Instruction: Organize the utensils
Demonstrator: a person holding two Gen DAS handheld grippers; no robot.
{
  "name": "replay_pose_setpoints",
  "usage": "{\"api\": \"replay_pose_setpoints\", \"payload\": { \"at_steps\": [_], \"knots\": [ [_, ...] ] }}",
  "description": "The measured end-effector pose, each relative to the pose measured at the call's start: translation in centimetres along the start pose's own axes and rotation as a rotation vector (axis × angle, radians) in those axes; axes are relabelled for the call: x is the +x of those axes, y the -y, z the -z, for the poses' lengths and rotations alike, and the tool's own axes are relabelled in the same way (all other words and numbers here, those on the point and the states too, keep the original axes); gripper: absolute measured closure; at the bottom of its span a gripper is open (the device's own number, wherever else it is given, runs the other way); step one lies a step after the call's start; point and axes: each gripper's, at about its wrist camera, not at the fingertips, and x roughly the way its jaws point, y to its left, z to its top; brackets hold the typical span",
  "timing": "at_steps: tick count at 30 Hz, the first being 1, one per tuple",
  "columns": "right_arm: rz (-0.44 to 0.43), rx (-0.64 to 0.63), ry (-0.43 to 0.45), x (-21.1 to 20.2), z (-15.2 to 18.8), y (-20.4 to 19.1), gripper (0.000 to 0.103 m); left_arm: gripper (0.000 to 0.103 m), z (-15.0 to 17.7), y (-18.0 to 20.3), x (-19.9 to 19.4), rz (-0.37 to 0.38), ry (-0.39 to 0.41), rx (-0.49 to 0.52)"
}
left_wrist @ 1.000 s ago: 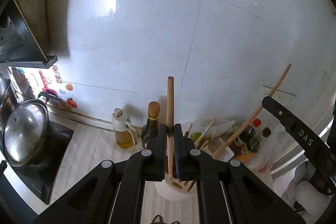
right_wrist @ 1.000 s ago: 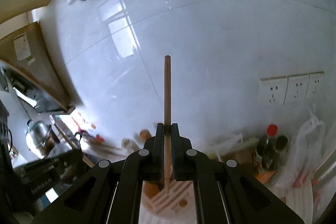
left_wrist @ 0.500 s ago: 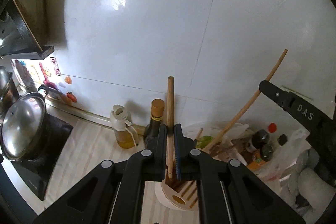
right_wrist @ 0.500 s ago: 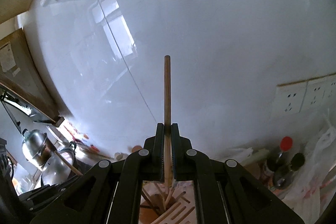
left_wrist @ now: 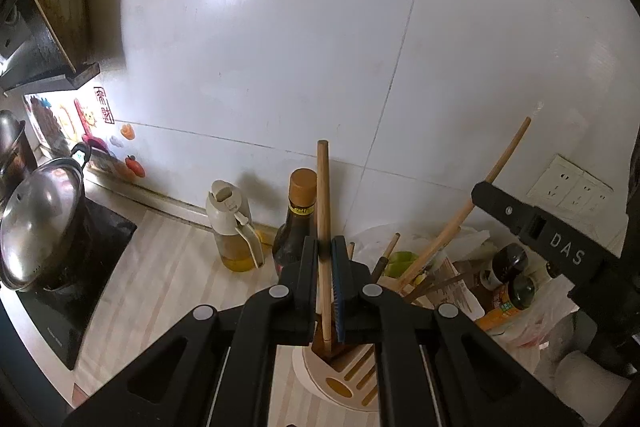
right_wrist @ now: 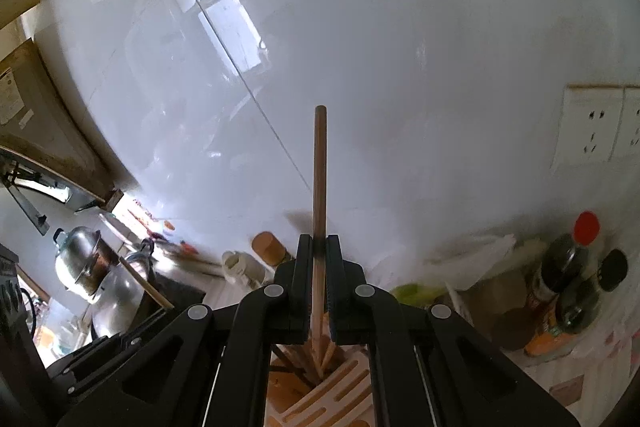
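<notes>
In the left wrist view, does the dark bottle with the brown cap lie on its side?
No, the dark bottle stands upright on the counter, beside the oil jug.

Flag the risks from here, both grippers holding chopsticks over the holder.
1. Both sticks crowd one compartment: the left gripper chopstick and the right gripper chopstick could cross or jam among the utensils already in the holder.
2. The dark bottle and oil bottle stand close behind; a sideways swing might tip them.
</notes>
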Motion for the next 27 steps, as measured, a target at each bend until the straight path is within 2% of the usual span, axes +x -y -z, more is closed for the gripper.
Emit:
{"api": "replay_pose_setpoints", "payload": {
  "at_steps": [7,10,11,12,13,14,15,18,21,22,24,26,27],
  "knots": [
    [-0.015,0.013,-0.063,1.2,0.4,0.5,0.096,0.098,-0.1,-0.1,0.1,0.016,-0.018,-0.009],
    [-0.023,0.018,-0.089,1.3,0.4,0.7,0.096,0.093,-0.2,-0.4,-0.2,0.042,-0.039,-0.044],
    [-0.027,0.022,-0.097,1.3,0.4,0.7,0.093,0.085,-0.3,-0.5,-0.4,0.045,-0.042,-0.05],
    [-0.031,0.027,-0.101,1.2,0.4,0.8,0.089,0.068,-0.4,-0.6,-0.9,0.047,-0.033,-0.058],
    [-0.028,0.035,-0.101,0.9,0.4,1.0,0.076,0.056,-0.4,-0.7,-1.3,0.053,-0.022,-0.061],
    [-0.028,0.041,-0.098,0.6,0.3,1.0,0.066,0.03,-0.5,-0.7,-1.8,0.054,-0.011,-0.066],
    [-0.032,0.045,-0.09,0.1,0.2,1.1,0.064,0.017,-0.6,-1.0,-2.5,0.052,0.011,-0.078],
    [-0.027,0.045,-0.069,-1.5,0.0,1.1,0.061,0.013,-0.8,-1.4,-3.8,0.034,0.045,-0.077],
    [-0.011,0.029,-0.048,-3.1,0.0,0.8,0.052,0.0,-0.6,-2.0,-4.7,-0.003,0.061,-0.057],
    [0.001,0.022,-0.043,-3.7,0.1,0.7,0.049,0.0,-0.4,-2.2,-5.1,-0.021,0.072,-0.048],
    [0.039,0.002,-0.029,-4.9,0.5,0.5,0.041,0.0,0.4,-2.5,-5.4,-0.063,0.084,-0.021],
    [0.102,-0.035,-0.025,-6.0,1.3,0.2,0.022,0.0,1.3,-2.7,-5.4,-0.112,0.08,0.013],
    [0.141,-0.054,-0.022,-6.4,1.8,0.1,0.017,0.0,1.9,-2.8,-5.3,-0.131,0.075,0.031]
  ]
}}
